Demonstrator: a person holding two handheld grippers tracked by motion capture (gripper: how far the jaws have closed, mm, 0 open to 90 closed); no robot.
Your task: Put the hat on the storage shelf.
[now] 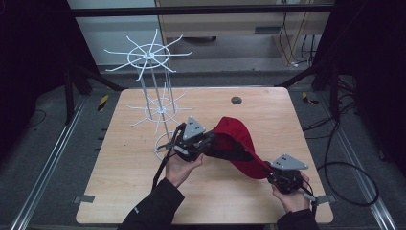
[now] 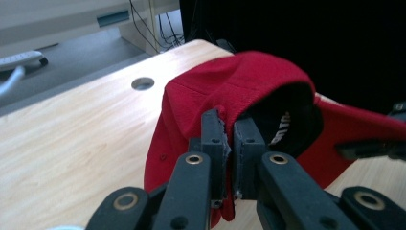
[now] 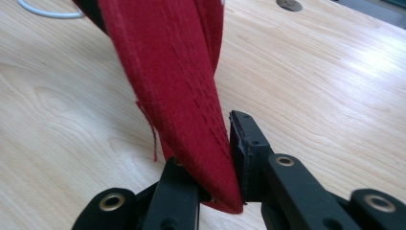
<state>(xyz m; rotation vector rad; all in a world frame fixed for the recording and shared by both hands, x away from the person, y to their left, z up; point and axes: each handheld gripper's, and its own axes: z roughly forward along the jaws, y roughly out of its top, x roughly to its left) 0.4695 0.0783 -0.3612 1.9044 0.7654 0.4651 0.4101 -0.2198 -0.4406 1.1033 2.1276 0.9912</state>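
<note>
So there's a red fabric baseball cap [image 1: 238, 143] held up over the light wooden worktop [image 1: 249, 110], stretched between the 2 tools. The left hand-held gripper [image 1: 209, 142] has its black jaws pinched together on the back edge of the cap's crown (in the left gripper view the red cloth is squeezed right between the 2 pads, and you can look into the dark inside of the cap with some white lettering in there). The right hand-held gripper [image 1: 271, 168] is clamped on the tip of the cap's stiff brim, which runs up and away from its jaws in the right gripper view, with a loose red thread hanging off the edge. From the high view the cap sits between the 2 hands, crown toward the left one and brim angling down to the right one. Behind the left hand stands a white wire rack [image 1: 152, 91] with 2 tiers of spokes and a ring base, and there's a small round grey hole [image 1: 236, 100] farther back in the worktop.
</note>
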